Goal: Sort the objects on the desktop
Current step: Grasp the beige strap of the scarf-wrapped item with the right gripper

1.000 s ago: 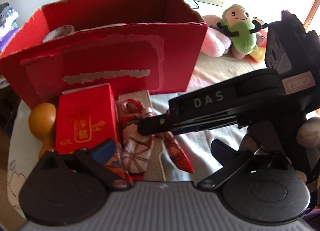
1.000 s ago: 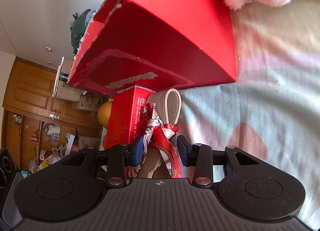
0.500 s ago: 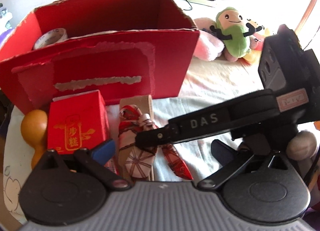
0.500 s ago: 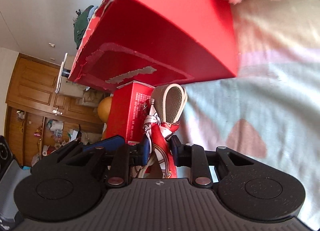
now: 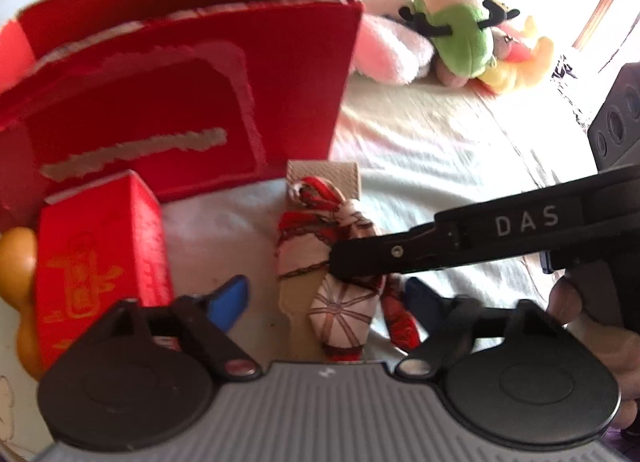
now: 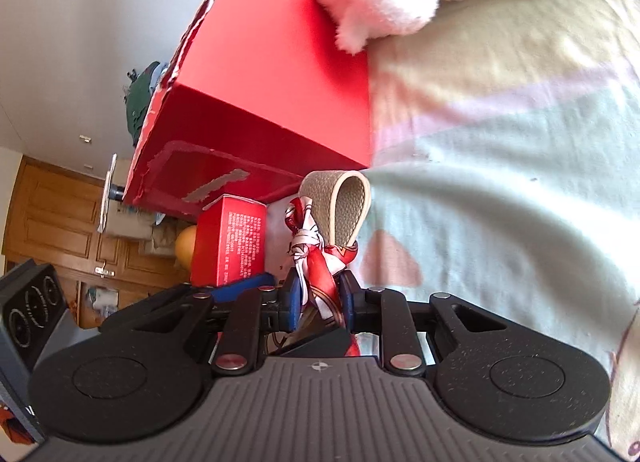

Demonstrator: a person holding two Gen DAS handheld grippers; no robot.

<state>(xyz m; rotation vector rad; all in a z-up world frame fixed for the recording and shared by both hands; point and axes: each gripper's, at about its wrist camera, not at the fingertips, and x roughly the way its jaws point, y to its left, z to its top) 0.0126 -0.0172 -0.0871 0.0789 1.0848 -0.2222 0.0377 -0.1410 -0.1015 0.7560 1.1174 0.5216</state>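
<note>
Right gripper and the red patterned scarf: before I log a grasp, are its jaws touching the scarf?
Touching. The right wrist view shows the right gripper with both blue jaws pressed against the scarf, no gap on either side.

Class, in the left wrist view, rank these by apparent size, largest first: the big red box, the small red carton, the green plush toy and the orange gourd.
1. big red box
2. small red carton
3. green plush toy, though it sits farther away, so unsure against the carton
4. orange gourd, partly hidden

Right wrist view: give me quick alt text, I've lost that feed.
The right gripper is shut on the red-and-white scarf tied to a beige leather strap. Behind stand a small red box and a large red box on the cloth.
</note>
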